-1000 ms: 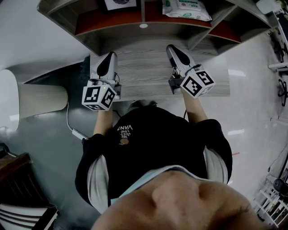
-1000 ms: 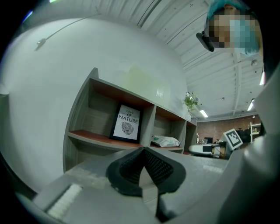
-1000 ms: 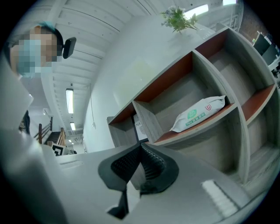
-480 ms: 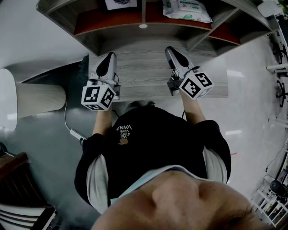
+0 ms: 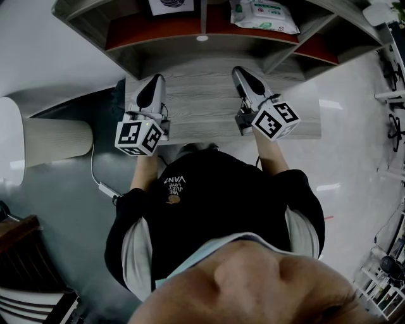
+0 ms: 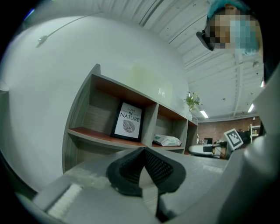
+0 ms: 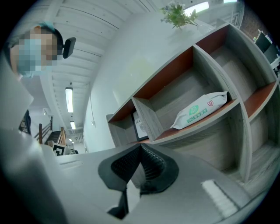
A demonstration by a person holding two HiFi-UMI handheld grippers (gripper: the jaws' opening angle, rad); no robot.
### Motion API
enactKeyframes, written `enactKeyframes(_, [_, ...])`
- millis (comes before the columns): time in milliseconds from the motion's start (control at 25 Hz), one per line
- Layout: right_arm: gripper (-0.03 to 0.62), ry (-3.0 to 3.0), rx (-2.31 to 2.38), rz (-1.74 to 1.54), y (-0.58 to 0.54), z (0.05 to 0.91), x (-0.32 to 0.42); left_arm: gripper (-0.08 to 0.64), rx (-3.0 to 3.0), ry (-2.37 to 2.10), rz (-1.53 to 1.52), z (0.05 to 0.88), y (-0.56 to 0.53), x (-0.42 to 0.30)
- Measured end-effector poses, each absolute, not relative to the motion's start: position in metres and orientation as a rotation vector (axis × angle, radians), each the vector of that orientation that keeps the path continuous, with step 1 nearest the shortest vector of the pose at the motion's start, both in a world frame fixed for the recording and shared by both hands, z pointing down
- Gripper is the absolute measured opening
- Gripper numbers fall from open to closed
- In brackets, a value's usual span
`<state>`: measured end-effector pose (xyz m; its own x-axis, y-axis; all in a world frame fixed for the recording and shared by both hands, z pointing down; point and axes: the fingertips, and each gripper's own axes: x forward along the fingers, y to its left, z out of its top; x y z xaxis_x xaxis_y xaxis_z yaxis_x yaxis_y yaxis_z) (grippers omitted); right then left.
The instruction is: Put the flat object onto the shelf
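A grey wood-grain desk [image 5: 209, 95] stands against a white wall [image 5: 38, 50]. At its far edge sits a shelf unit [image 5: 152, 31] with red-brown boards (a small plant [image 7: 177, 15] on top). Left of the desk stands a beige cylinder [image 5: 57, 140]; right of it lies glossy pale floor [image 5: 354, 107]. Strip lights [image 7: 69, 99] run overhead.

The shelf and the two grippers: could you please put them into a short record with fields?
left gripper: shut, empty, over the desk
right gripper: shut, empty, over the desk
shelf: behind the desk, open compartments
framed picture: upright, in the compartment left of the divider
wipes pack: lying in the compartment right of the divider
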<state>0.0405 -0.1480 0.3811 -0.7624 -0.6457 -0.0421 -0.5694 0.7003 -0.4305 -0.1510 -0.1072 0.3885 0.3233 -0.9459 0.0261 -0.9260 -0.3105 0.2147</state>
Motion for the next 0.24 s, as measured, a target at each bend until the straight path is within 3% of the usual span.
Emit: enactKeyframes(240, [-0.002,2.721,-0.982,-0.595,-0.1482,0.3821,0.0370,0.002,2.393,-1.714,-0.161,0.3893,-0.1076,-0.1539])
